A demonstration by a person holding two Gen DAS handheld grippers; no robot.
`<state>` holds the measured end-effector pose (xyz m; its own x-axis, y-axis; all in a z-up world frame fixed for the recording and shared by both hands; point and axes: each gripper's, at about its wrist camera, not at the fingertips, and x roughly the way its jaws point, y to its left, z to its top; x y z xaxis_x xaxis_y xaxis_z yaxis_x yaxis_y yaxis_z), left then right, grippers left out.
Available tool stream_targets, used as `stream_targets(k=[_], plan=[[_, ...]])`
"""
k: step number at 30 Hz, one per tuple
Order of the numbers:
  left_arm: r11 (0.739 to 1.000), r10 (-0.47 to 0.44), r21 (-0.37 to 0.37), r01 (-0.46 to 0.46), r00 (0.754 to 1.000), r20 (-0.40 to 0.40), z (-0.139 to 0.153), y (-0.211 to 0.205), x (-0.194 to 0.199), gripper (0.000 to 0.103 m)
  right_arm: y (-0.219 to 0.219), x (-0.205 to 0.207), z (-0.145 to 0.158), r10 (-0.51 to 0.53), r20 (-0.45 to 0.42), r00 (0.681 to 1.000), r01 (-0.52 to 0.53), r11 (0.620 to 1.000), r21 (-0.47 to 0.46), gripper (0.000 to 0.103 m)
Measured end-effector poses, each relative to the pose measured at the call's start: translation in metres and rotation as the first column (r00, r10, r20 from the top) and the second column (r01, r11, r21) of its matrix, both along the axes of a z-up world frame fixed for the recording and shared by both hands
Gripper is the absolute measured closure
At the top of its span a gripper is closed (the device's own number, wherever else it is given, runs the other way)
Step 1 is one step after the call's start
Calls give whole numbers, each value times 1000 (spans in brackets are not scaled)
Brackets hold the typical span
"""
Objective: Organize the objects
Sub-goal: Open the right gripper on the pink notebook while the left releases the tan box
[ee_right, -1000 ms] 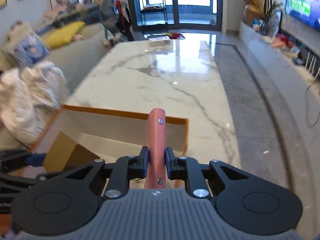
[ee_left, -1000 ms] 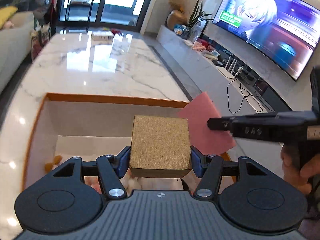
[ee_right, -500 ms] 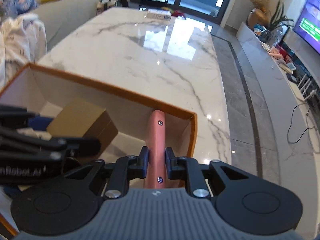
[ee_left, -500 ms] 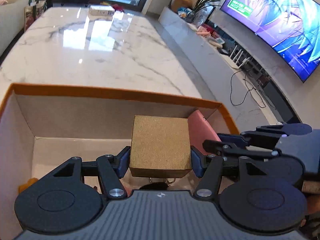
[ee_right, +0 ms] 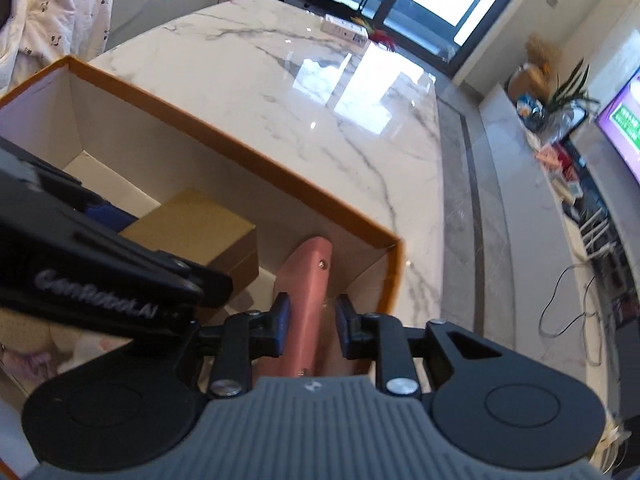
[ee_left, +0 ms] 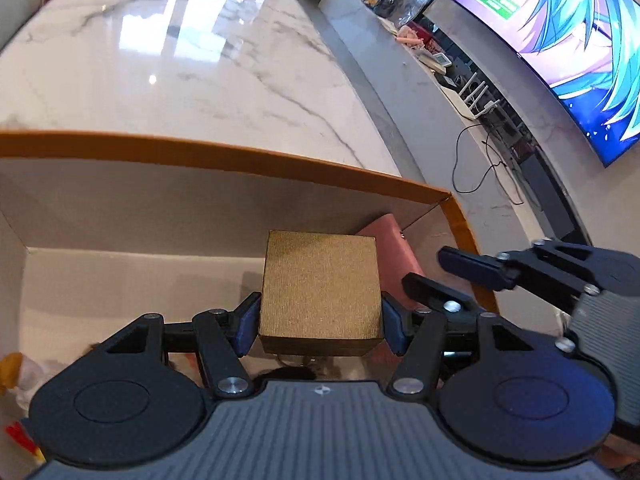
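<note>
Right now both grippers sit inside the carton [ee_left: 224, 160], an open box w/ orange rim and pale inner walls, standing on a white marble table [ee_left: 168, 68].

Left gripper [ee_left: 320, 322]: blue pads pressed on both sides of the gold box [ee_left: 320, 284], a squarish textured cube. Jaws stand wide but that's the box's width, so it's a firm grip. Box hangs just above the carton floor, near the right end; can't tell if its underside touches anything. In the right wrist view the same gold box [ee_right: 196, 226] shows w/ a darker lower band, left of the pink thing.

Right gripper [ee_right: 310, 328]: jaws opening. Pink case [ee_right: 304, 296], flat, rounded top, small screws on its edge, stands on edge between them. Left pad looks right against it or nearly so, right pad is clear w/ a visible gap, so no squeeze on it. Case leans tilted toward the carton's far right corner; from the left wrist view the pink case [ee_left: 396, 244] sits just beside the gold box, between it and the right wall.

Right gripper [ee_left: 452, 276] shows there too, fingers spread, just right of the left one.

Misc: soft pale items and sth orange at the carton's near left, too blurred to name. TV [ee_left: 560, 36] on, far right.
</note>
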<state>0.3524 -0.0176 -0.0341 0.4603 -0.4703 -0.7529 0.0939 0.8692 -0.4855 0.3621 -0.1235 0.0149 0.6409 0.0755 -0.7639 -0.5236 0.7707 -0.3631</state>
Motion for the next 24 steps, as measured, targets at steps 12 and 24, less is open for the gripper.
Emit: stream_targets(k=[12,24], plan=[[998,44,37,-42,996,-75,-13,-20,15,33,-50,-32,32,-1,115,993,-11,995,103,63],[994,56,95,-47,994,-95,-11,-44,27,33,-77,-22,30,-102,57,993,86,969,231,63]])
